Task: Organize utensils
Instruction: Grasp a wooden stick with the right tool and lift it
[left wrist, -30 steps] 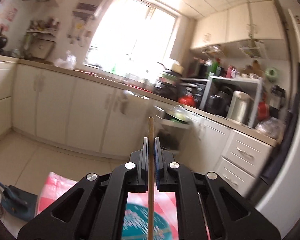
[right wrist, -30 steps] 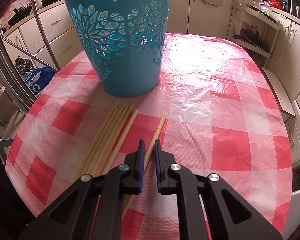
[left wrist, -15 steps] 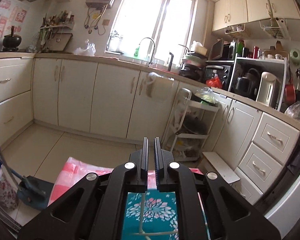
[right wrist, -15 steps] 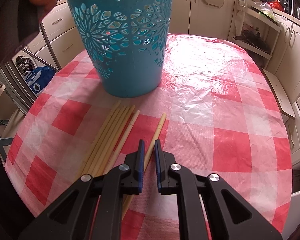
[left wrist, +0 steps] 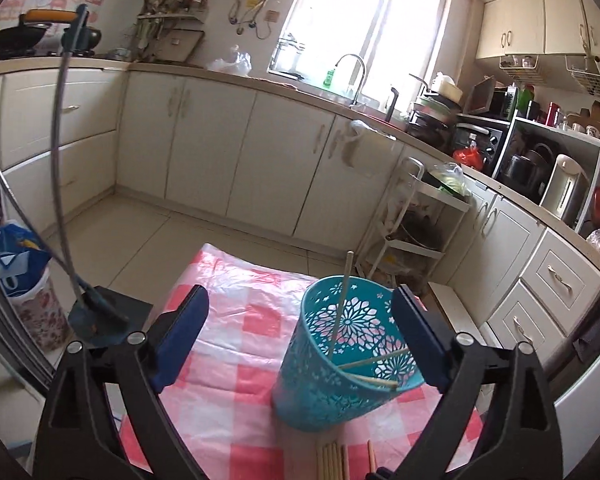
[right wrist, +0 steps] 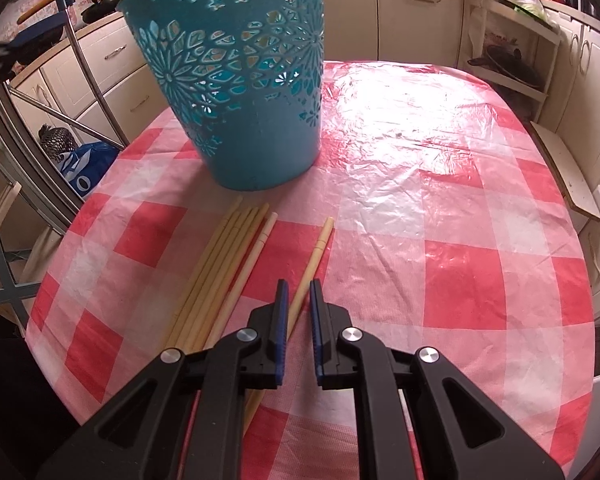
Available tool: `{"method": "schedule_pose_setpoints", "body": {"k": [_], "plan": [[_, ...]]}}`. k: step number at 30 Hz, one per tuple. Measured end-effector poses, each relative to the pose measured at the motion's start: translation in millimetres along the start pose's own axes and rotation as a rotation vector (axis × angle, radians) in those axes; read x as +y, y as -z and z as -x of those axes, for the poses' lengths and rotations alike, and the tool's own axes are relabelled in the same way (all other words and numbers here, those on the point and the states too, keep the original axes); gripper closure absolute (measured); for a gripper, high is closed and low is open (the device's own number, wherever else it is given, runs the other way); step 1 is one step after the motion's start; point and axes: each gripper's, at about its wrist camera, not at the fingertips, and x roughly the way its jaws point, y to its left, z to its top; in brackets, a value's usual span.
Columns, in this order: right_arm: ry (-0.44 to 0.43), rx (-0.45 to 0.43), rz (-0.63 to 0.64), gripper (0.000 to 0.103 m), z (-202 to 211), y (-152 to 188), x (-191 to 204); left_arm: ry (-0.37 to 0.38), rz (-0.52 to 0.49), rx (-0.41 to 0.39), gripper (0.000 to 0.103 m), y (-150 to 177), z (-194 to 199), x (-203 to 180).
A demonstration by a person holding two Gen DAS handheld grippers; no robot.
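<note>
Teal basket [left wrist: 342, 364] on checked cloth [right wrist: 440, 208] holds 3 chopsticks [left wrist: 340, 312], one upright, two leaning across. L gripper [left wrist: 300, 344] jaws wide apart, empty, above basket. R gripper [right wrist: 299, 312] slightly parted around single chopstick [right wrist: 312, 268]; bundle [right wrist: 224, 268] at its 10 o'clock.

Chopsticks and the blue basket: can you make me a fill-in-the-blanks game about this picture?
1. The teal basket stands on a tablecloth checked in white and ____.
2. The left gripper has its jaws wide ____, with nothing between them.
3. The single chopstick lies apart from the bundle of chopsticks, on the bundle's ____ side in the right wrist view.
4. The right gripper has that single chopstick ____ its fingertips.

Missing words: red; open; right; between
</note>
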Motion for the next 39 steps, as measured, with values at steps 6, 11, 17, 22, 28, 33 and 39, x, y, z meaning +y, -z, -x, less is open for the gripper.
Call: {"method": "schedule_pose_setpoints", "body": {"k": [6,11,17,22,28,33,39], "plan": [[0.046,-0.004,0.003,0.091,-5,-6,6,-0.016,-0.072,0.021,0.012,6,3,-4],[0.077,-0.010,0.030,0.091,-6,-6,10,-0.019,-0.107,0.040,0.012,8,-2,-11],[0.000,-0.007,-0.054,0.097,-1,-3,-7,-0.025,-0.162,0.029,0.011,9,0,-20],[-0.164,-0.035,-0.208,0.097,12,-1,-33,-0.028,-0.188,0.029,0.011,11,-1,-26],[-0.372,-0.114,-0.339,0.097,35,0,-54,-0.034,-0.185,0.035,0.011,10,-4,-25],[-0.531,-0.228,-0.414,0.097,63,-8,-68,-0.054,-0.143,0.025,0.011,6,-2,-15],[-0.597,-0.425,-0.437,0.097,106,-60,-61,-0.114,-0.003,-0.003,0.010,-2,1,13]]}}
